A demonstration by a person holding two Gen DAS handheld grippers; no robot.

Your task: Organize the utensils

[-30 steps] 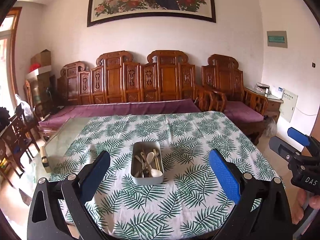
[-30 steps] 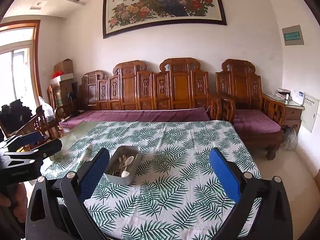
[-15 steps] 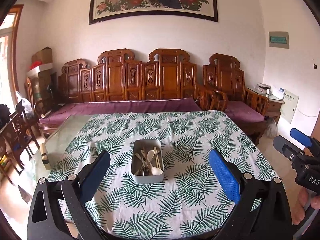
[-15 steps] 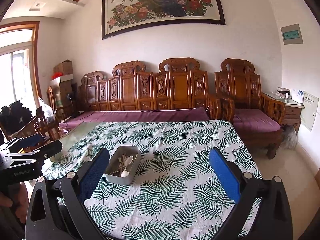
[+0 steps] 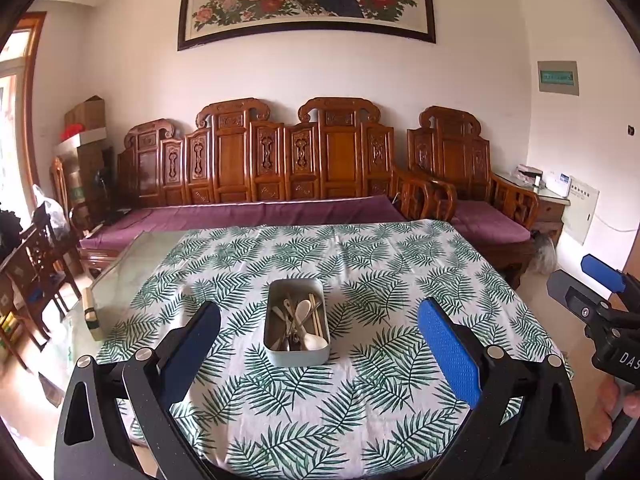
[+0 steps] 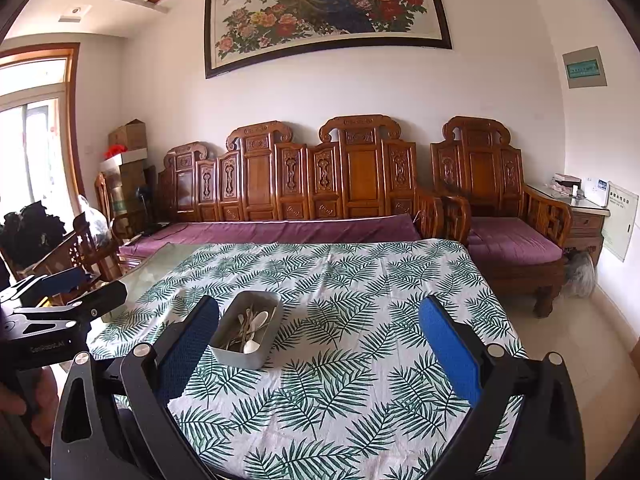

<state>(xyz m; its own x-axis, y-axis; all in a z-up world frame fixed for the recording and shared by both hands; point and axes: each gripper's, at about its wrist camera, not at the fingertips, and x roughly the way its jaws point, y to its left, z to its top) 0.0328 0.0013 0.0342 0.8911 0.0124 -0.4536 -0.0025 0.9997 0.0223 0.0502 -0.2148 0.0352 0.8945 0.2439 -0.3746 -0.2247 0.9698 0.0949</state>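
Observation:
A grey rectangular tin (image 5: 297,354) stands on the leaf-print tablecloth (image 5: 360,264). It holds a mixed pile of utensils (image 5: 298,322): white spoons, metal pieces and wooden chopsticks. The tin also shows in the right wrist view (image 6: 244,354), left of centre. My left gripper (image 5: 320,344) is open and empty, held above the table's near edge with the tin between its blue pads. My right gripper (image 6: 320,344) is open and empty, to the right of the tin. Each gripper shows at the edge of the other's view.
A carved wooden sofa (image 5: 280,168) with purple cushions runs behind the table, with a matching armchair (image 6: 500,208) at the right. Bare glass tabletop (image 5: 132,264) shows at the left. A small block (image 5: 91,312) lies at the table's left edge. Dark chairs (image 5: 36,264) stand left.
Both views have tilted slightly; the tin sits a little higher in the left wrist view. Both grippers stay open and empty. Nothing on the table has moved.

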